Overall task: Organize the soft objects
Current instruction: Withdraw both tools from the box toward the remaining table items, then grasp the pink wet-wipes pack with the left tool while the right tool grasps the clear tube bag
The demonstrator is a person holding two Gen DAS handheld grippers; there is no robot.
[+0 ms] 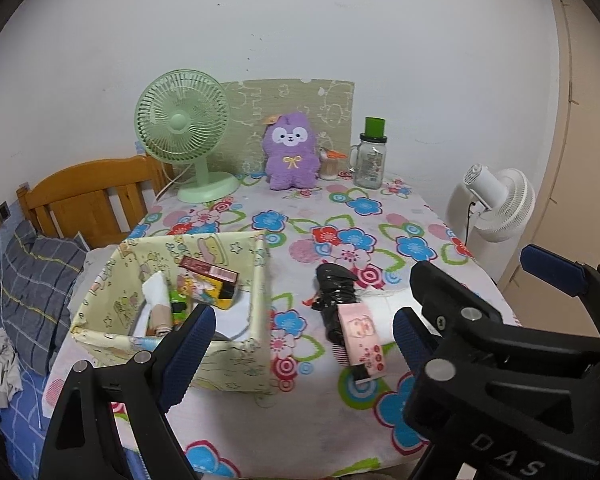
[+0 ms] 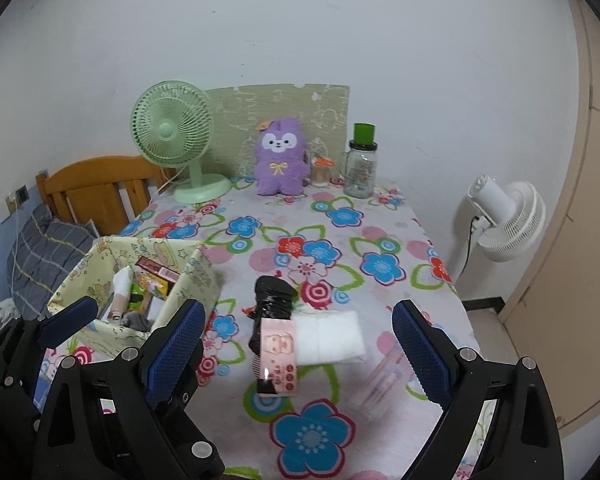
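The white folded cloth (image 2: 327,336) is lying flat on the flowery tablecloth (image 2: 312,436), pretty much dead ahead of the right gripper (image 2: 298,344), sitting between its two blue pads and a bit beyond them. That claw is spread wide with nothing in it. Touching the cloth's left edge is a black bundle (image 2: 271,300) with a pink labelled card (image 2: 278,354) lying over its near end, so that stuff sits just left of centre in front of the right claw. The left gripper (image 1: 304,344) is also wide apart and holding nothing; from its view the same black bundle (image 1: 336,296) and pink card (image 1: 362,340) lie between its pads, closer to the right one, and the cloth is mostly hidden behind the right gripper's arm. The yellow fabric storage box (image 1: 256,280) is ahead and left of both claws, with the left claw's left finger overlapping its near rim; inside there's a jumble of small packets and a white rolled thing. Way past everything at the far edge of the table: a green desk fan (image 1: 182,128) on the left, a purple plush toy (image 1: 290,150) in the middle, and a glass jar with a green lid (image 1: 370,156) to the right. A white standing fan (image 2: 508,218) is off the table on the far right, and a wooden bed headboard (image 1: 88,188) with a grey pillow (image 1: 36,276) is off to the left.
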